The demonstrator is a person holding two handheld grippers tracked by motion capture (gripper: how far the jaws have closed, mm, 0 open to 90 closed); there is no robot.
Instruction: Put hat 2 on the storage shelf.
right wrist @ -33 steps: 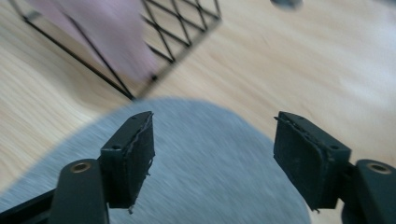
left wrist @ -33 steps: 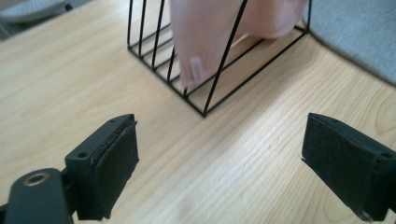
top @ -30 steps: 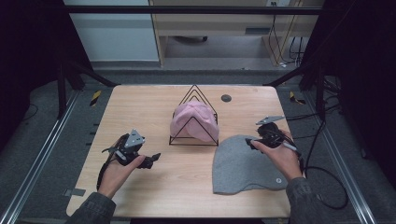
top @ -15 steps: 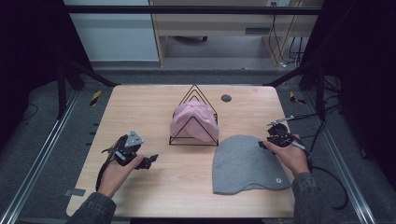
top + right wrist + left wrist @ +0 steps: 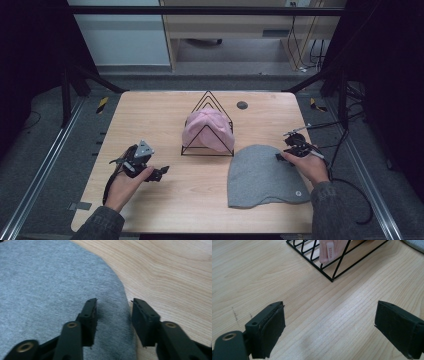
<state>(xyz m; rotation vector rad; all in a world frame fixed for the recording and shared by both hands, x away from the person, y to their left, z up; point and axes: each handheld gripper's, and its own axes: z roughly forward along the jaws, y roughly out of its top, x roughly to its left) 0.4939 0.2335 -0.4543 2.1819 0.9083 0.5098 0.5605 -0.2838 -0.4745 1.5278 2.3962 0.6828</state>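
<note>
Grey hat [image 5: 262, 176] lies flat, near right on the surface [image 5: 200, 190]: soft, light, floppy. Right gripper [image 5: 113, 315] fingers have been closing astride its right edge, not pinching yet; grip that hem.

Light wooden table [image 5: 200, 200], grain running clean across it. Mid-table stands a black wire rack [image 5: 208, 126], triangular in outline, and a pink cap [image 5: 207, 129] sits tucked inside it (a small fabric tag [image 5: 330, 252] hangs off the cap, lettering too blurred to read). Near the far edge, a dark round grommet [image 5: 242, 105].
</note>
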